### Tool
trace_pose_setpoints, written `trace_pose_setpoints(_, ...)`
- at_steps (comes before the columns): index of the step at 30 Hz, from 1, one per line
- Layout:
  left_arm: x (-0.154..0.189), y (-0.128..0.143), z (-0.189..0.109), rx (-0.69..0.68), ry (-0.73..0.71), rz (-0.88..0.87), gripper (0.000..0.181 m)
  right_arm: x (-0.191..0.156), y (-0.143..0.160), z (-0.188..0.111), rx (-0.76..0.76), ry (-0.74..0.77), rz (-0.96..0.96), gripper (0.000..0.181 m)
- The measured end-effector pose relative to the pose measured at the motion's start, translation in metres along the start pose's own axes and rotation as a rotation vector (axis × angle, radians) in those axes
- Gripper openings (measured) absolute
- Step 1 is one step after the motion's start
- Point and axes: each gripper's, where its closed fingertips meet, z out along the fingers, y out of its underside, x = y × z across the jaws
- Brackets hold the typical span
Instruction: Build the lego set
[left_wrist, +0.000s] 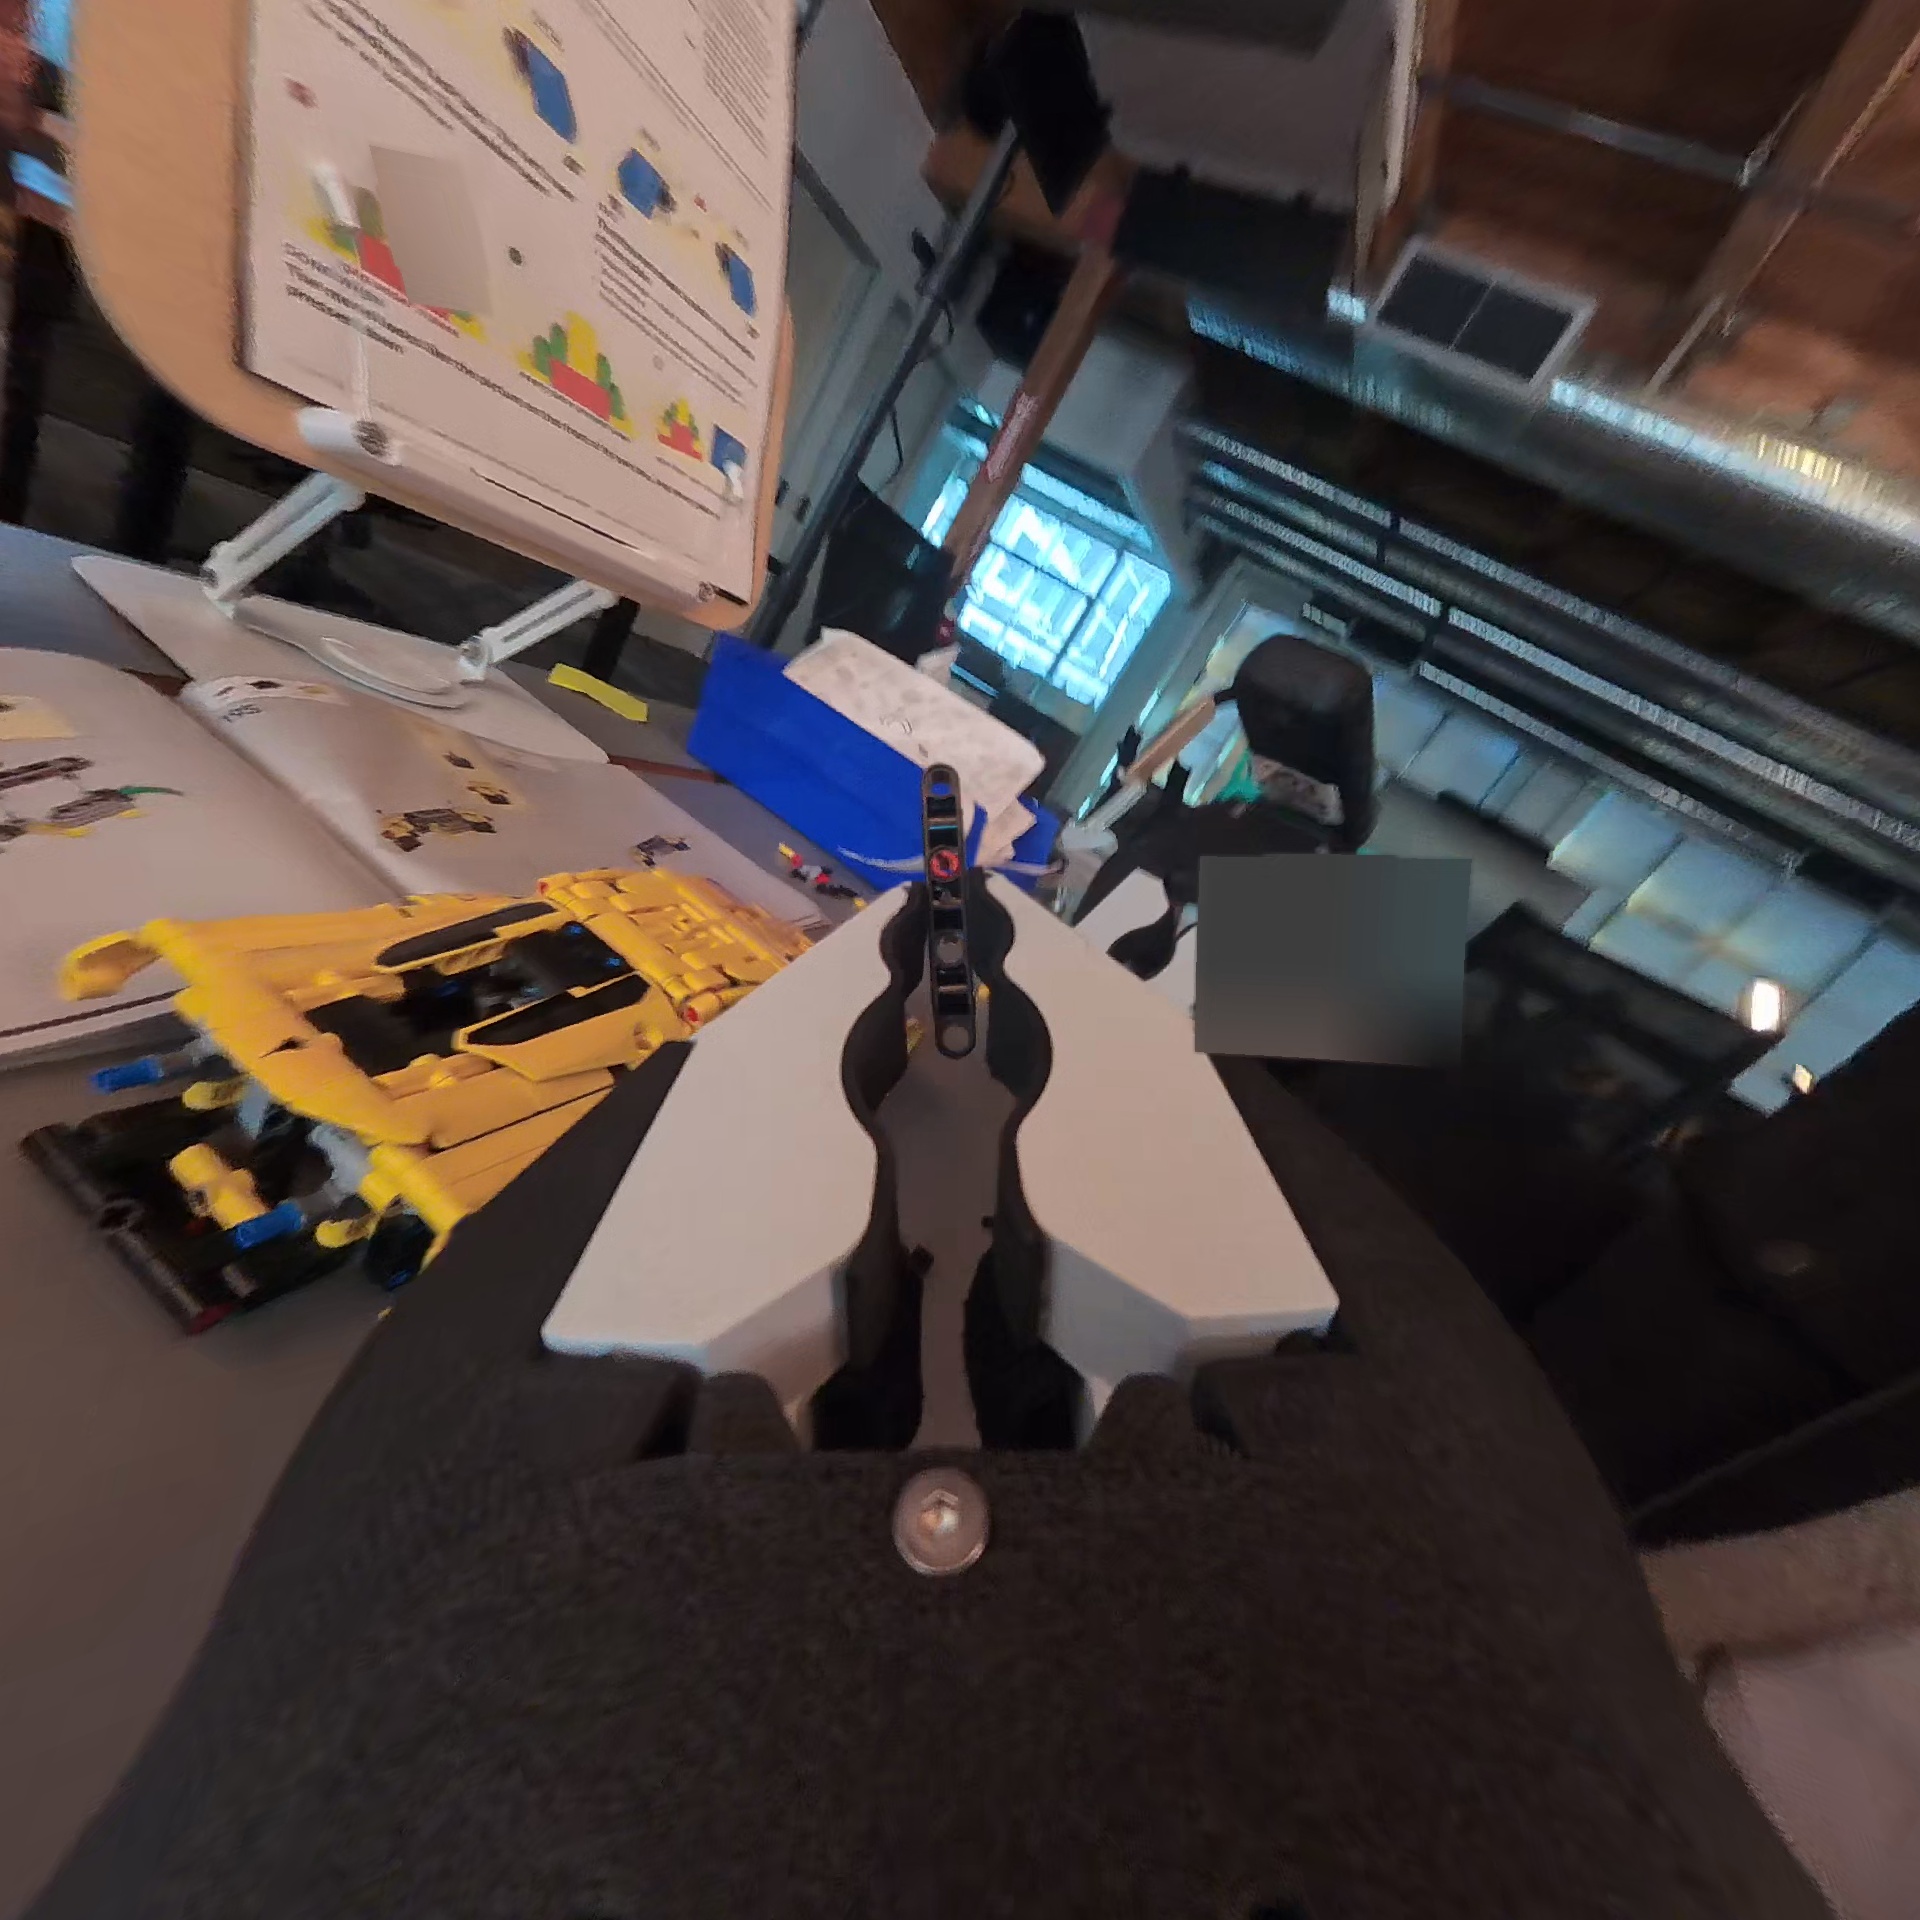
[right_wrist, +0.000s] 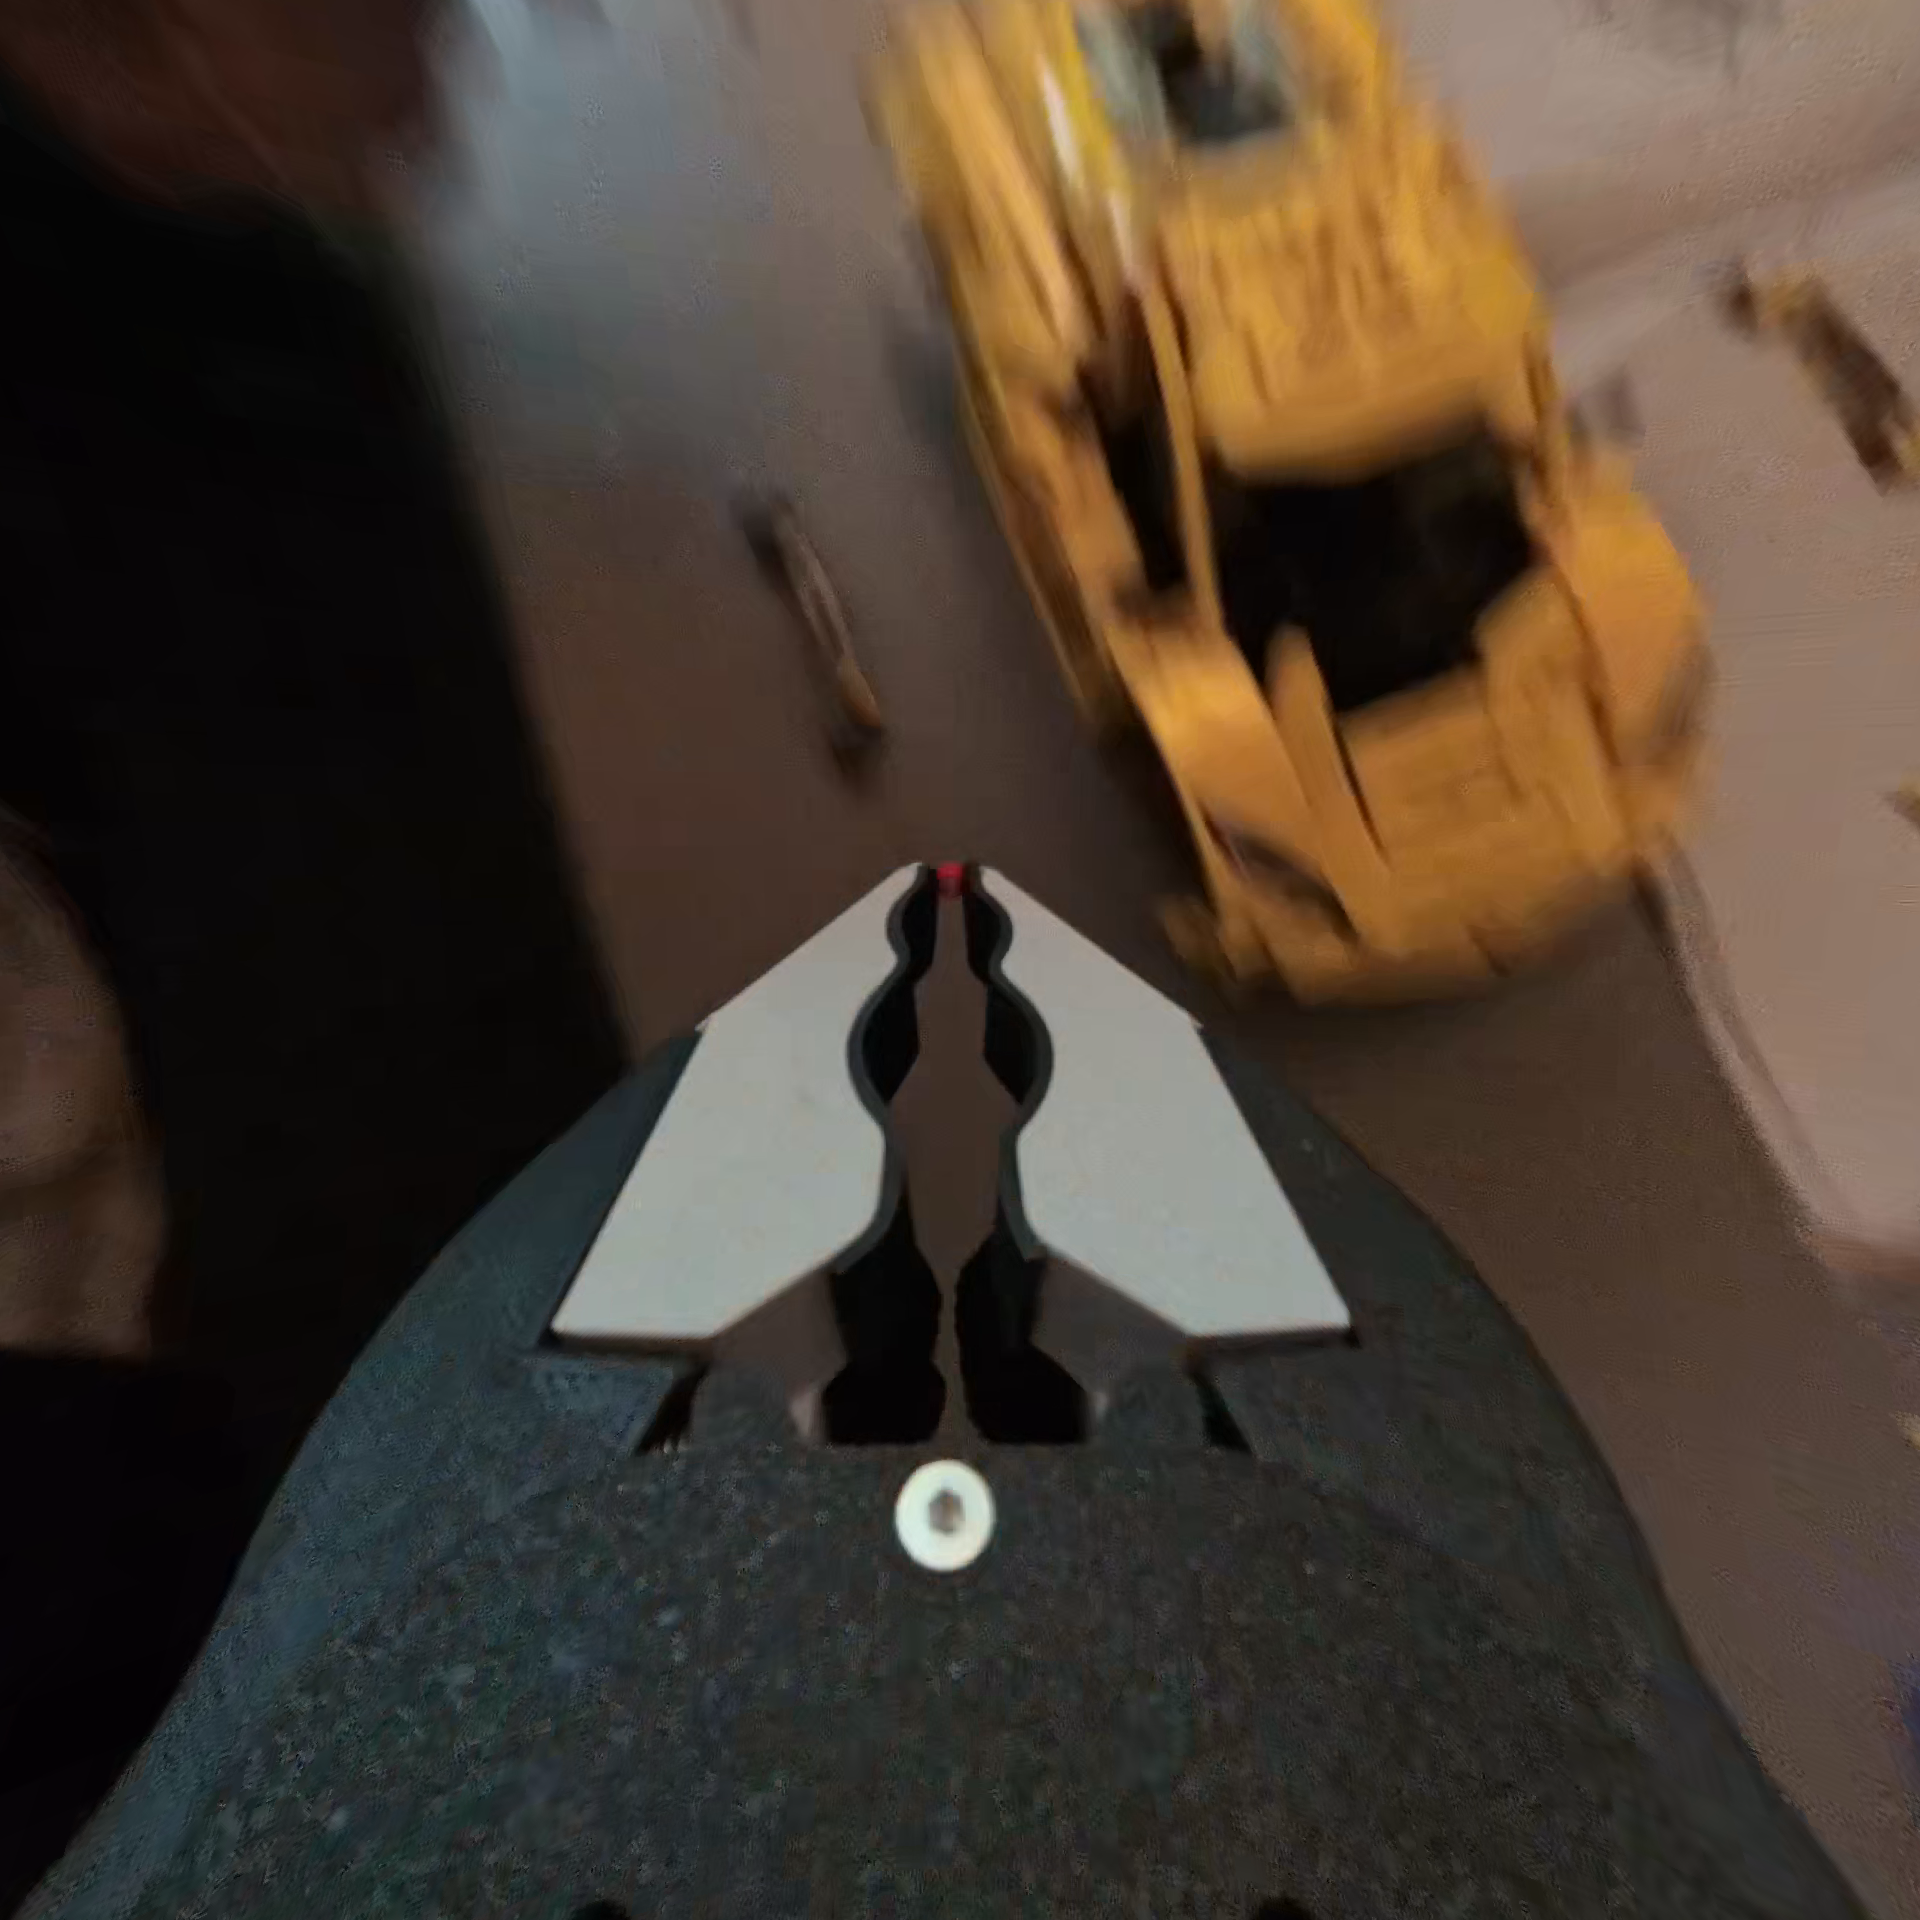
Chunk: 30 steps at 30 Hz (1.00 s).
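My left gripper (left_wrist: 943, 902) is shut on a thin black lego beam (left_wrist: 943, 821) with holes and a red pin in it, held upright in the air. The yellow lego car (left_wrist: 436, 997) lies on the grey table to its left. In the right wrist view, which is blurred by motion, my right gripper (right_wrist: 948, 871) is shut on a small red pin (right_wrist: 948, 879) at its very tip. The yellow car (right_wrist: 1330, 488) lies ahead and to the right of it on the table.
An open instruction booklet (left_wrist: 312, 790) lies behind the car. A tilted stand with an instruction sheet (left_wrist: 499, 260) stands at the back left. A blue bin (left_wrist: 810, 769) with papers sits behind. Small loose pieces (left_wrist: 816, 868) lie near it. A dark loose part (right_wrist: 821, 613) lies left of the car. Across from one pair of fingers to the other is roughly 20 cm.
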Motion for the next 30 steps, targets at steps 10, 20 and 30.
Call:
trace_pose_setpoints(10,0.008,0.015,0.007,-0.08,0.007,0.064,0.007,-0.01,0.121,-0.024,-0.482,-0.017,-0.163,0.004)
trace_pose_setpoints(20,0.009,0.019,0.008,-0.096,0.032,0.021,0.007,-0.014,0.131,-0.021,-0.513,-0.062,-0.147,0.005)
trace_pose_setpoints(30,0.01,0.021,0.009,-0.103,0.036,0.016,0.007,-0.014,0.132,-0.021,-0.508,-0.059,-0.151,0.007)
